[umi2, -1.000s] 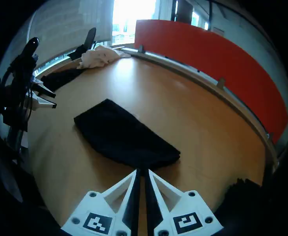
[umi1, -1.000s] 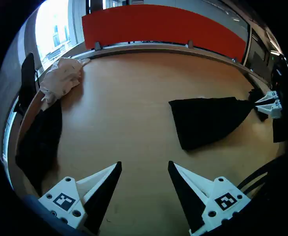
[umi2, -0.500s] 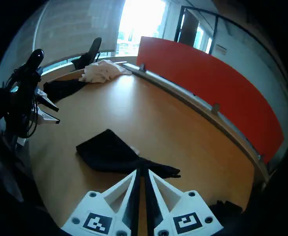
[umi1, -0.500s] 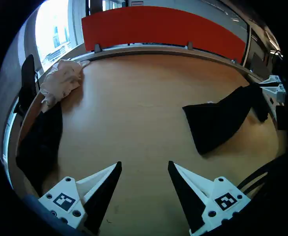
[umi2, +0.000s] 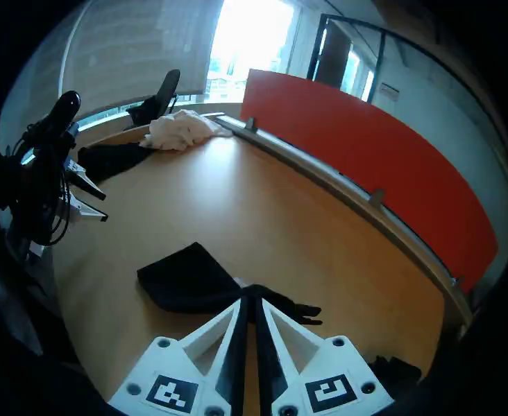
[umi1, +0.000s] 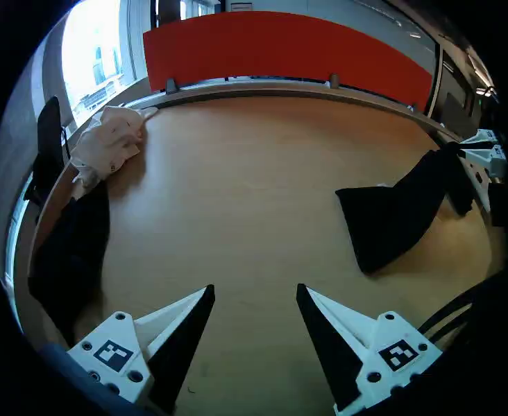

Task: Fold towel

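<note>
A cream cloth (umi1: 108, 142) and a dark cloth (umi1: 70, 249) lie at the table's (umi1: 240, 180) left edge, well apart from the black towel (umi1: 393, 215); a red partition (umi1: 289, 45) lines the far side. My right gripper (umi2: 252, 299) pinches the towel's raised corner, the rest trailing on the wood. My left gripper (umi1: 254, 287) hovers spread, holding nothing.

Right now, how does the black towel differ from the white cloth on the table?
The black towel is dark; the white cloth is pale. The towel is pinched at one edge by the right gripper and partly lifted; the cloth lies crumpled, untouched. The towel is mid-table; the cloth sits at the far corner. Both rest on the wooden table.
</note>
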